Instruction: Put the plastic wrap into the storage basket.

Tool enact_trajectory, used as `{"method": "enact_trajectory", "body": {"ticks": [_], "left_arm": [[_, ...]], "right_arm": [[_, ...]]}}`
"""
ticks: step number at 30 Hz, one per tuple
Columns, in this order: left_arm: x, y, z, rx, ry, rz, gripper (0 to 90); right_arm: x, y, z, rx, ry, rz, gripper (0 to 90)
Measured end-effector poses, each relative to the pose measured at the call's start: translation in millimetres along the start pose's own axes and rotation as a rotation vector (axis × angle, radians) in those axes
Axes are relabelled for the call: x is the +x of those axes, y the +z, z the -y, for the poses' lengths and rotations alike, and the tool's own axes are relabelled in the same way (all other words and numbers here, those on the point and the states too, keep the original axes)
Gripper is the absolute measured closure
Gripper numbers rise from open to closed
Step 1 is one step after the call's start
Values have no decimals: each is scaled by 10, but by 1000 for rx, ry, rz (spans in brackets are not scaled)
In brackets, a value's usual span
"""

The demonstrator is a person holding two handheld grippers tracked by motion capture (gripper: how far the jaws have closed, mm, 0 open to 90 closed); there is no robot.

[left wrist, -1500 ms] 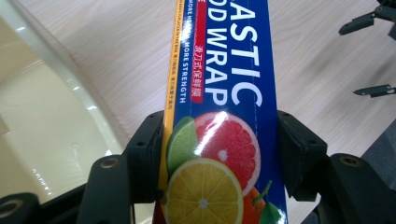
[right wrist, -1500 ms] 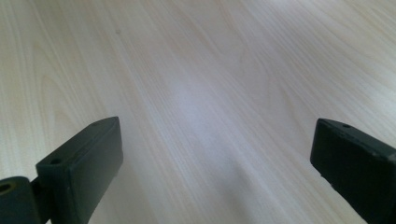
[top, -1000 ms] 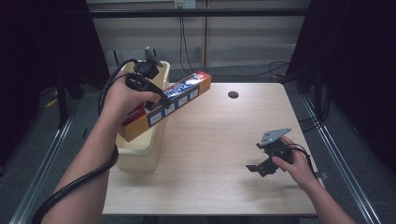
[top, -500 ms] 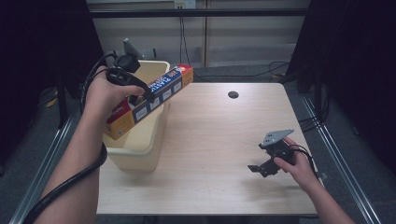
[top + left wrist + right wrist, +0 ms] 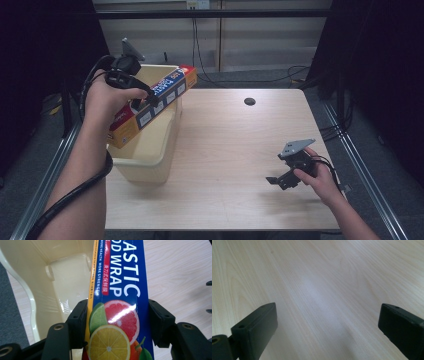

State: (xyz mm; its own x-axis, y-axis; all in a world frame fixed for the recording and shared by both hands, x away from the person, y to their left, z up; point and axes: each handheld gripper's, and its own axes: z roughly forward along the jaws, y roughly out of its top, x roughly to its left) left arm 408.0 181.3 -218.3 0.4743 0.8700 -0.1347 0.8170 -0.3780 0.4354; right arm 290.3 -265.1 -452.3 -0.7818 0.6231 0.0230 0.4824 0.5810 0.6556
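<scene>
Carried leftward and away from the person since a second ago, the left gripper (image 5: 142, 102) now holds the plastic wrap box (image 5: 150, 105) above the cream bin (image 5: 150, 150), its jaws clamped on the box's two long sides. Box and bin seem not to touch, though the angle makes that hard to judge. Across the wooden table (image 5: 225, 150), the right gripper (image 5: 275, 181) has stayed put, jaws spread wide over bare wood, holding nothing.

We saw a long blue plastic wrap box (image 5: 152, 102) with citrus pictures and a red end, held tilted over the cream bin (image 5: 150, 155), its lower end toward the bin's near-left rim
</scene>
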Motion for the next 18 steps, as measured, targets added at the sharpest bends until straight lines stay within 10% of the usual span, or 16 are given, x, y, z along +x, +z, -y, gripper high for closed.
{"method": "enact_trajectory", "body": {"ticks": [18], "left_arm": [[-4, -202, -81, -32, -19, -38, 418]], "right_arm": [[10, -4, 1, 6, -6, 1, 22]]}}
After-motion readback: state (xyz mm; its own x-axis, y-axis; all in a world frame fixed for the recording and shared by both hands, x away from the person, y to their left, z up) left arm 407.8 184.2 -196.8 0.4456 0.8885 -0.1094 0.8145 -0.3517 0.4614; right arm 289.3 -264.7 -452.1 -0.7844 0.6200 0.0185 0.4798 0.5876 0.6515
